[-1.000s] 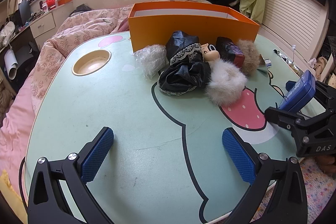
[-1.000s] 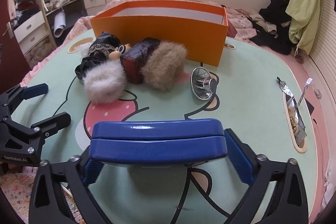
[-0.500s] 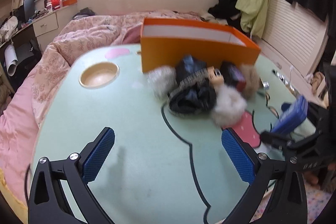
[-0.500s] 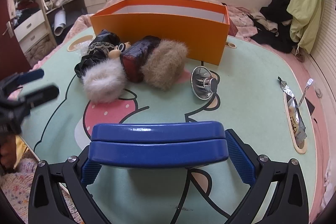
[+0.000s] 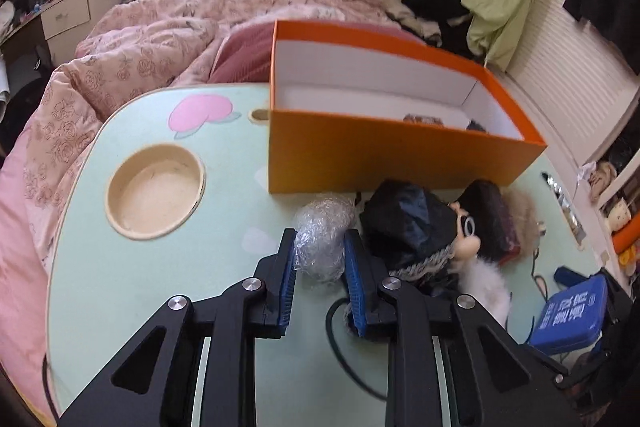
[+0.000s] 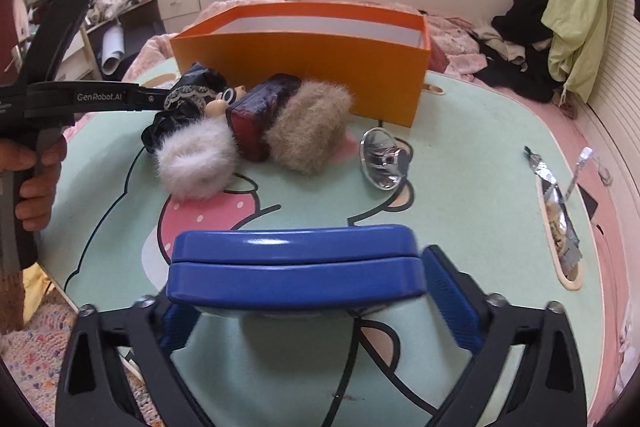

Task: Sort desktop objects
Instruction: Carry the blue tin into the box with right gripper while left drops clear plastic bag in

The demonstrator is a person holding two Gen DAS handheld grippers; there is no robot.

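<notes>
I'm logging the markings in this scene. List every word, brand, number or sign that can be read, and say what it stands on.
"GenRobot.AI": white lettering on the black arm of the left gripper, in the right wrist view.
White characters on the lid of the blue case, in the left wrist view: too blurred to read.
Snack wrapper at the table edge: print too small to read.
Nothing else legible.
</notes>
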